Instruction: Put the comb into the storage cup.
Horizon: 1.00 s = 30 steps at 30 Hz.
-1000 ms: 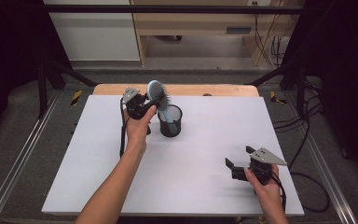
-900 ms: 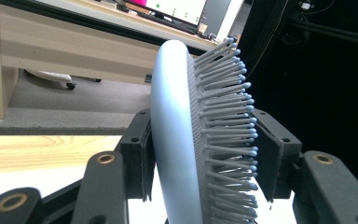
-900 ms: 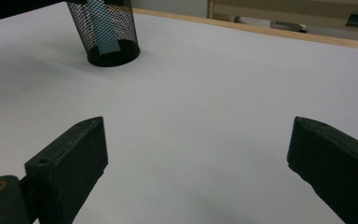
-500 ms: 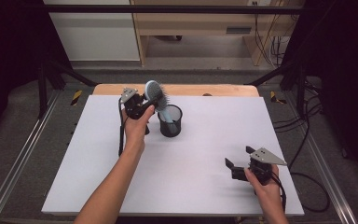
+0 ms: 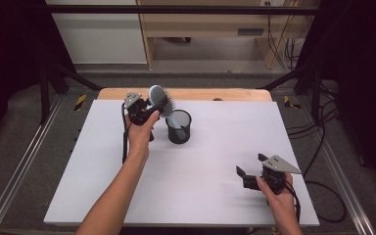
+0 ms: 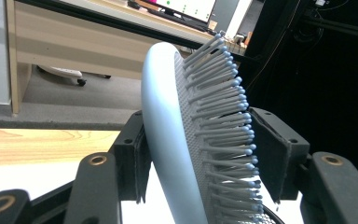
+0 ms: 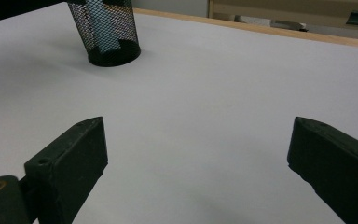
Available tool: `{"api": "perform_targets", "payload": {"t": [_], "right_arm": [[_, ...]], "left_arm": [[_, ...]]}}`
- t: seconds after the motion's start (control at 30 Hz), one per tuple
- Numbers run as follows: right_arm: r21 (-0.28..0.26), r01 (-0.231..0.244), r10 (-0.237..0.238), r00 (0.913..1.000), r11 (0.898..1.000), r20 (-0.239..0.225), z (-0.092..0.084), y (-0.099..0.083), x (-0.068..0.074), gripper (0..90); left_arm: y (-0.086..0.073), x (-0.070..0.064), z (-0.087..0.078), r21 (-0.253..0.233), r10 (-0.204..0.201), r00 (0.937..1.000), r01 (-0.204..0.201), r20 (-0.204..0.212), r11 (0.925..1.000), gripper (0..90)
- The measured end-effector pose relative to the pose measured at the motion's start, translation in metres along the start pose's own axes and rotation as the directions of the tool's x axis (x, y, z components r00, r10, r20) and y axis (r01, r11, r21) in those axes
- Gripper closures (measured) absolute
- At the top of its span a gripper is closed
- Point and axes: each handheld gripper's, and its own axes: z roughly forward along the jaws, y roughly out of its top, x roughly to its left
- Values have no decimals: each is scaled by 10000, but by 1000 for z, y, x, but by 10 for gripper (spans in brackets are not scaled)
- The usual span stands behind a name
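White tabletop [image 5: 200, 186]: pale-blue bristled hairbrush [image 6: 191, 135] between just-loosening left tongs [image 5: 144, 108], handle in mesh cup [image 5: 178, 126]; right tongs [image 5: 252, 171] apart.

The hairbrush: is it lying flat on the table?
No, the hairbrush stands tilted, its handle down inside the black mesh cup, with its head between the jaws of the left tool.

Left gripper [image 5: 149, 105]: jaws have just been opening, the pale blue hairbrush [image 5: 160, 99] head between them; in the left gripper view the far pad [image 6: 272, 154] stands just off the bristle tips. Brush handle now sits in the black mesh cup [image 5: 178, 126], head leaning left.
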Motion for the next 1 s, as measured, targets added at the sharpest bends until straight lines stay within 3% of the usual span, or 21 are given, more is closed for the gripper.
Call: {"api": "perform_targets", "payload": {"t": [1.0], "right_arm": [[-14, 38, -38, 10000, 10000, -20, 0, 1, 1, 53]], "left_arm": [[3, -3, -3, 44, 851, 9959, -850, -302, 9964, 351]]}}
